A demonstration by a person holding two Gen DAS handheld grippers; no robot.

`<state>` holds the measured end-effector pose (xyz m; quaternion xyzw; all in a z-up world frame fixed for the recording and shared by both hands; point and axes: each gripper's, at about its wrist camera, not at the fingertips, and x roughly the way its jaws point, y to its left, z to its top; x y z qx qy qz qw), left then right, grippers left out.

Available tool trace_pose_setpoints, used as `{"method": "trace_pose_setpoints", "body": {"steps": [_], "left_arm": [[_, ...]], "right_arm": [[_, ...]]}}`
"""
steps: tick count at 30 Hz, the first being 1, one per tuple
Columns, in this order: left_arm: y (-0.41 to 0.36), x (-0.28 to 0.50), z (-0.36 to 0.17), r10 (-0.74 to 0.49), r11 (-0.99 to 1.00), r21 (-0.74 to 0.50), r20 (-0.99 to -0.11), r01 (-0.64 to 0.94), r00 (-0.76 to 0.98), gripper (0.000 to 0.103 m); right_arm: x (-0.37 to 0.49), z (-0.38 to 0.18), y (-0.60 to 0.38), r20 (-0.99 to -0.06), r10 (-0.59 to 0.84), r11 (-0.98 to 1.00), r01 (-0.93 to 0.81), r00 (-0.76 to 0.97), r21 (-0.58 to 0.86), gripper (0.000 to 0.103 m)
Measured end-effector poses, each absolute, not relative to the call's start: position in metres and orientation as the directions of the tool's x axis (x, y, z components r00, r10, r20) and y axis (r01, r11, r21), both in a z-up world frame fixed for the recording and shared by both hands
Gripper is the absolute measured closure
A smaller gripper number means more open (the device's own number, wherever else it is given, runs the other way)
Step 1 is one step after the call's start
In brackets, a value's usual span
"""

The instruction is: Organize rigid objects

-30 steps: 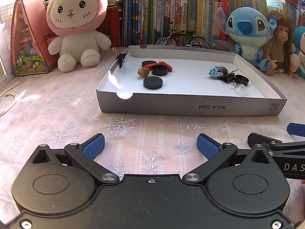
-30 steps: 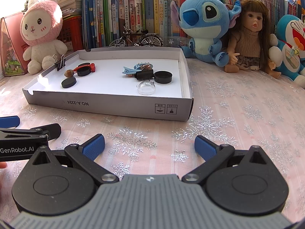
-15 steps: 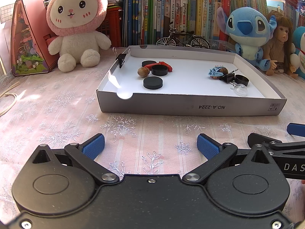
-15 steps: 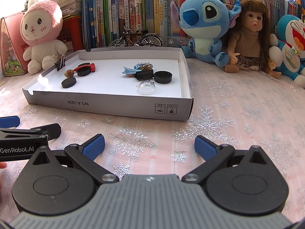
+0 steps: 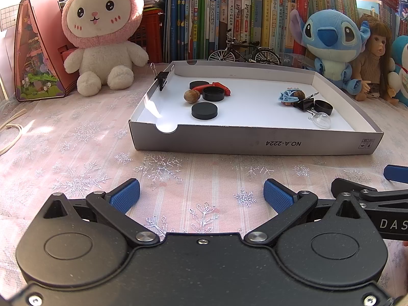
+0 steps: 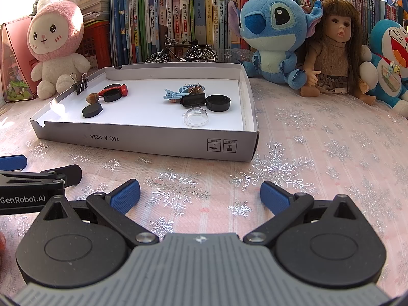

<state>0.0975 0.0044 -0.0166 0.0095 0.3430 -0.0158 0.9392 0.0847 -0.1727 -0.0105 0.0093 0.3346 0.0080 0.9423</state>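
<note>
A shallow white cardboard tray (image 5: 255, 145) (image 6: 142, 140) lies on the pink snowflake cloth. Its left group holds a black disc (image 5: 204, 110) (image 6: 92, 110), a nut (image 5: 191, 95), a black cap (image 5: 213, 93) and a red piece (image 5: 221, 85). Its right group holds a blue hair clip (image 6: 178, 92), a black binder clip (image 6: 193, 99), a black cap (image 6: 218, 102) and a clear dome (image 6: 195, 117). Another binder clip (image 5: 162, 77) grips the tray's left wall. My left gripper (image 5: 201, 196) and right gripper (image 6: 200, 195) are open and empty, side by side, short of the tray.
Behind the tray stand a model bicycle (image 5: 244, 53), a row of books (image 5: 242, 15), a pink bunny plush (image 5: 102, 33), a blue plush (image 6: 272, 35), a doll (image 6: 334, 51) and a pink house box (image 5: 38, 61). A cord (image 5: 11, 132) lies at the far left.
</note>
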Motion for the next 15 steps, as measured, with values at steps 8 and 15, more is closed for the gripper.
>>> {"method": "trace_pose_setpoints", "body": {"steps": [8, 15], "left_arm": [[0.0050, 0.0975, -0.0164, -0.024, 0.999, 0.006, -0.645, 0.036, 0.764, 0.000], [0.0053, 0.0975, -0.0163, -0.022, 0.999, 0.008, -0.645, 0.036, 0.764, 0.000]], "right_arm": [[0.0846, -0.0106, -0.1727, -0.630, 0.021, 1.000, -0.009, 0.776, 0.023, 0.000], [0.0846, -0.0106, -0.1727, -0.630, 0.021, 1.000, -0.009, 0.776, 0.023, 0.000]]}}
